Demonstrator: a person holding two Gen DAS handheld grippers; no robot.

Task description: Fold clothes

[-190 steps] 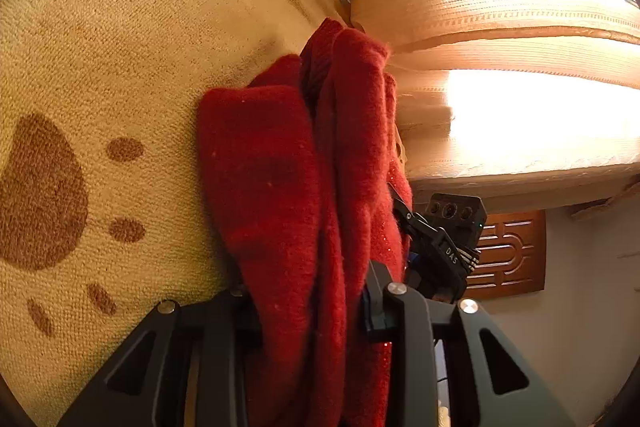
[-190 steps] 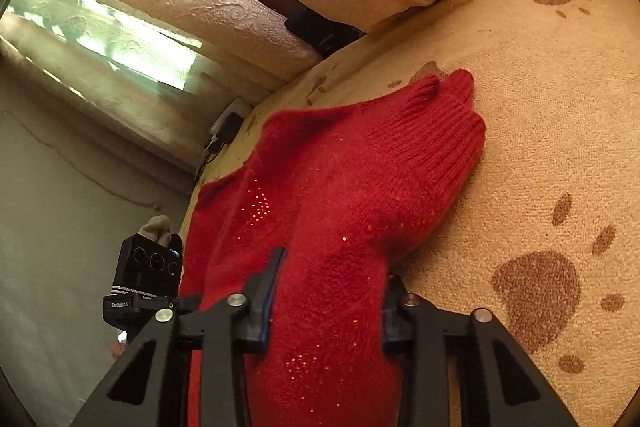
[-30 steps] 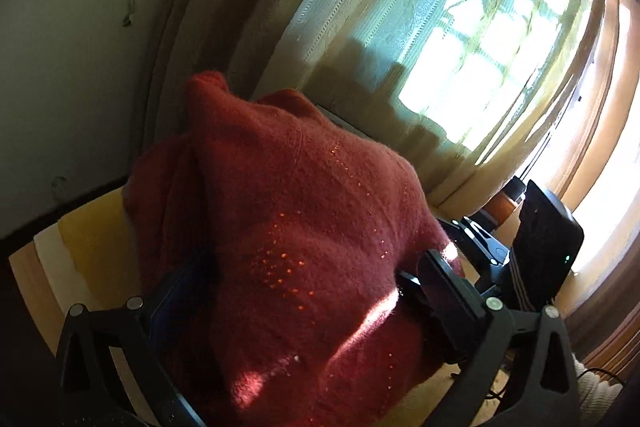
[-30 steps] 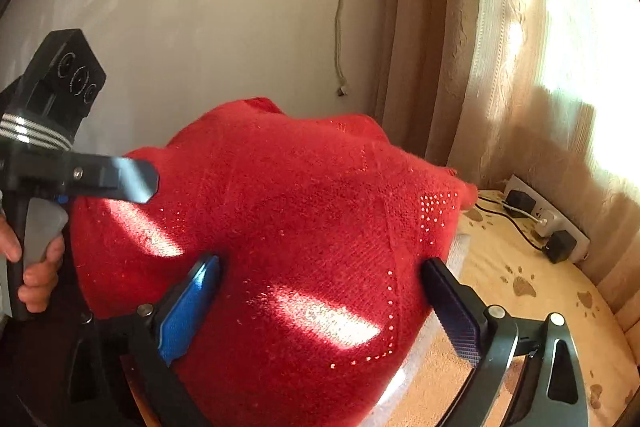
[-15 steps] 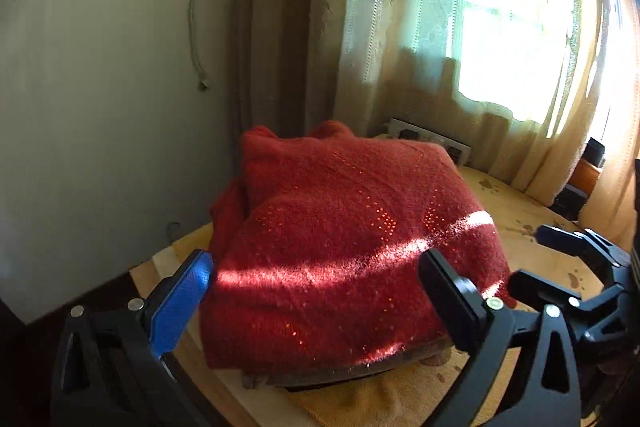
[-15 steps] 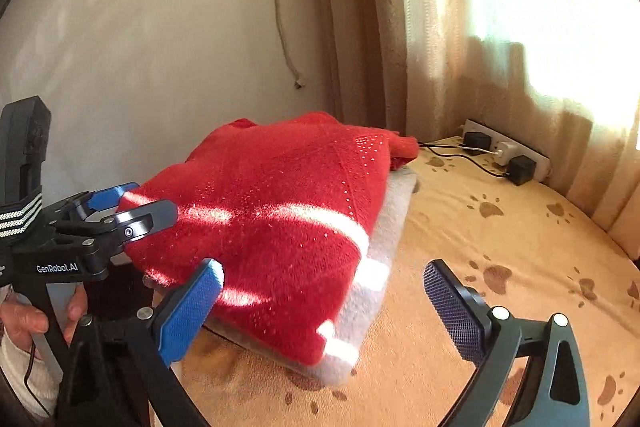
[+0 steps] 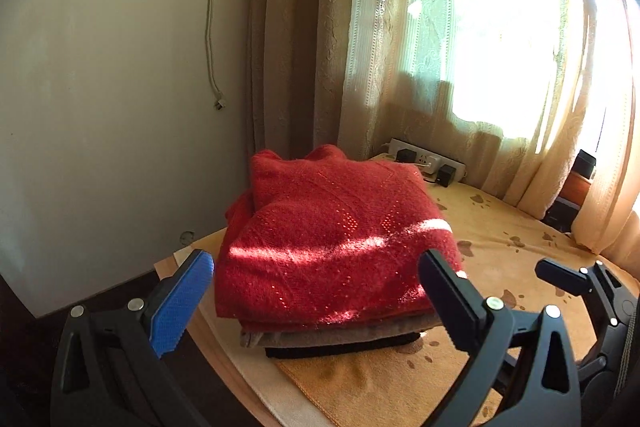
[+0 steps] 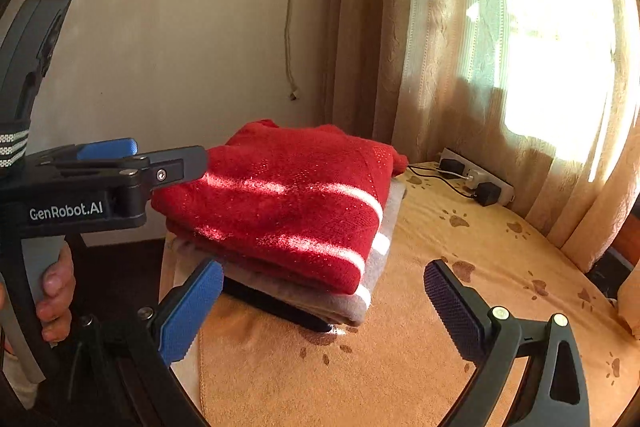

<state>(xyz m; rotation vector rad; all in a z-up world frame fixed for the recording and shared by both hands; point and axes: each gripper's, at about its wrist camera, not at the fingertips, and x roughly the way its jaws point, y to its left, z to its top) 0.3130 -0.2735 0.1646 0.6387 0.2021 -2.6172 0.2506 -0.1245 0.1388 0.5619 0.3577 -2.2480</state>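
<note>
The red sweater [image 7: 336, 239] now lies folded on top of a small stack, in the middle of both views: beneath it a grey garment [image 8: 376, 267], and under that a dark one [image 7: 340, 349], all on the tan paw-print blanket [image 8: 460, 267] in the corner by the wall and curtain [image 7: 400, 47]. A second ago it was bunched up between the fingers of both tools, held high in front of the wall; half a second ago it had landed and the tools were close over it. Now both have pulled back further, so the whole stack shows.

The left gripper [image 7: 316, 291] stands wide open at the bottom of its own view, holding nothing, its blue pad [image 7: 180, 303] clear of the sweater's near edge. The right gripper [image 8: 324, 307] is likewise spread wide and empty, low in its frame. In the right view the left tool sits at the left edge, a hand [image 8: 56, 291] around its handle.

By my reading this garment is finished: folded, stacked, released. The top looks fairly square, so it likely needs no more tidying.
</note>
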